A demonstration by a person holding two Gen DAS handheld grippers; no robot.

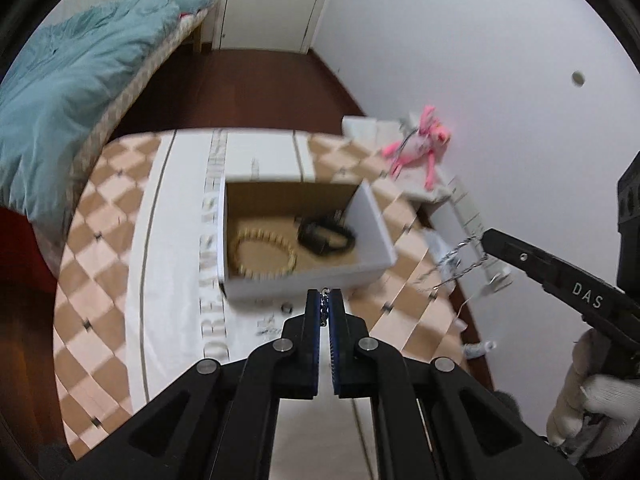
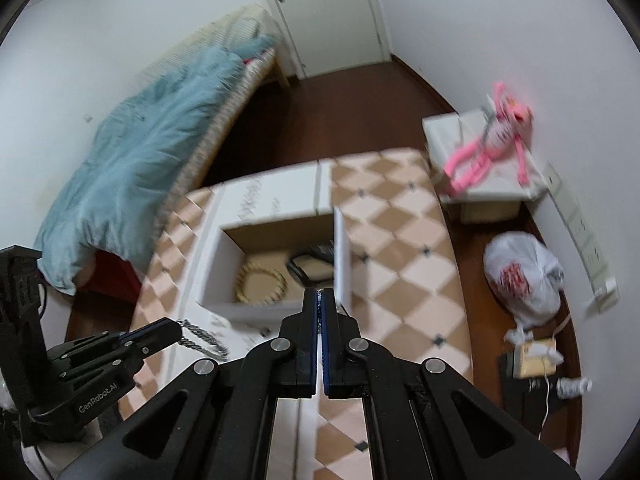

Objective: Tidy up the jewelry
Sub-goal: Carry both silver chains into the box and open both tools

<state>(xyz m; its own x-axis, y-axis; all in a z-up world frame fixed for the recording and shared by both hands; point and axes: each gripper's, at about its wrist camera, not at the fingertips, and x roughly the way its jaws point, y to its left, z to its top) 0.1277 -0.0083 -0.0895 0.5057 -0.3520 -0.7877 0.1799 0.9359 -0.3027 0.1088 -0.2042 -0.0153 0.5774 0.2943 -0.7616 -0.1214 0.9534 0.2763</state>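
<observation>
Both grippers are pinched nearly closed on twisted silver chains: the left gripper [image 1: 326,294] has a bit of chain [image 1: 325,304] caught at its tips, seen in the right wrist view as a loose rope chain [image 2: 200,338] trailing from it onto the tabletop [image 2: 400,240], and the right gripper [image 2: 319,294] shows a glint of metal between its jaws, while the left wrist view shows a thin chain [image 1: 460,264] dangling from its tips. Whether these are one necklace or two I cannot tell. The open white box [image 1: 372,208] sits just beyond both grippers, holding a gold beaded bracelet [image 1: 262,254] and a black strap item [image 1: 326,236]. The likely trouble is the slack: a dangling loop could snag on the box's near wall or drape outside it when released, and if the chains are joined, pulling the grippers apart could tighten or kink them. A thin chain may also slip from so narrow a pinch.
</observation>
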